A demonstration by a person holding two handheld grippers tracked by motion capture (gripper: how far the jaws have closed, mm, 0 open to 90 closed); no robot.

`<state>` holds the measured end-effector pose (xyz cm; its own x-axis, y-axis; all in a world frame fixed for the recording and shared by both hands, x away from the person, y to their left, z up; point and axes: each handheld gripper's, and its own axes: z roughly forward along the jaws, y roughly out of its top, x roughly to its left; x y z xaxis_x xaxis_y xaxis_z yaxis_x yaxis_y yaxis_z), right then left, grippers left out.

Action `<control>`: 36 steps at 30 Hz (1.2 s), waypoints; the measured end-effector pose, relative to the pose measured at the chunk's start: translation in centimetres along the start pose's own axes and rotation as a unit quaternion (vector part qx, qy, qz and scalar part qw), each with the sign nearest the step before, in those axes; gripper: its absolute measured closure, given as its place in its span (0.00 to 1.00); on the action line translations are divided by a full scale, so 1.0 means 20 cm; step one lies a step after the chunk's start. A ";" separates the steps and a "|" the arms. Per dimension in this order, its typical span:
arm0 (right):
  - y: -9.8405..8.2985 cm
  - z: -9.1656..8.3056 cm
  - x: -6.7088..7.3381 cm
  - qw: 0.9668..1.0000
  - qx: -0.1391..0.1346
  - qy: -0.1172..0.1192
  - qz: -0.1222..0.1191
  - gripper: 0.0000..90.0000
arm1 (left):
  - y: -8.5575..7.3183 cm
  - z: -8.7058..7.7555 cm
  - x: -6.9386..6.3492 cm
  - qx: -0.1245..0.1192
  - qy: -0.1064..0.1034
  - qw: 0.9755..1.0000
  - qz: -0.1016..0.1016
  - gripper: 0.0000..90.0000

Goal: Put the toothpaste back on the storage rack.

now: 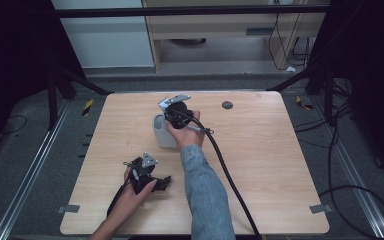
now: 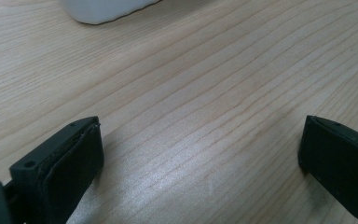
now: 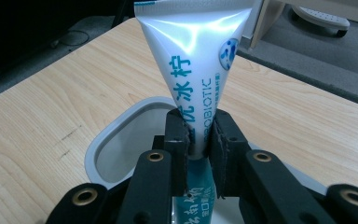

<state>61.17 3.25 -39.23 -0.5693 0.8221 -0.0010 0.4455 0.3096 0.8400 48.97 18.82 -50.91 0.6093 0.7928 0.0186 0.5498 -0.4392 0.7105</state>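
**Toothpaste tube almost in the cup, drop still to go**

Dim room, black frame rails all round, and one light wooden tabletop (image 1: pixel 260 165) in the middle with barely anything on it. Near the far left of centre sits a pale grey cup (image 1: pixel 161 134), kind of an oval holder with an open mouth.

So where are we? The right tongs (image 3: pixel 198 140) are pressed together on a white and teal toothpaste tube (image 3: pixel 193 60), pinching it around the lower half. In the right gripper view the crimped flat end sticks up and away from the camera while the cap end points down toward the mouth of the cup, which sits right underneath. From above, the right hand hovers directly over the cup. I can't tell if the bottom of the tube has crossed the rim yet, since the tongs block that bit.

Left tongs (image 1: pixel 147 175) are parked near the front of the tabletop, well apart from the cup. Their own view shows the jaws spread wide over bare wood, nothing between them.

My read: pickup's done, carry's done, lineup looks about right. What's left is lowering the tube into the cup and letting go. Call it most of the way there, with the release being the only real step remaining.
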 end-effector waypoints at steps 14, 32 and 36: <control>0.00 0.00 -0.01 1.000 -0.001 0.002 0.002 0.86 | 0.00 0.00 0.00 0.000 -0.001 1.000 0.001 0.00; -0.01 -0.03 0.00 1.000 -0.001 0.007 0.002 0.83 | 0.00 0.00 0.00 0.000 -0.001 1.000 0.001 0.00; -0.02 -0.05 0.00 1.000 -0.001 0.006 0.004 0.82 | 0.00 0.00 0.00 0.000 -0.001 1.000 0.001 0.00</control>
<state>60.31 2.57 -38.92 -0.5744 0.8185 0.0130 0.4495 0.3022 0.8406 49.00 18.82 -50.92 0.6108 0.7916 0.0187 0.5485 -0.4400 0.7110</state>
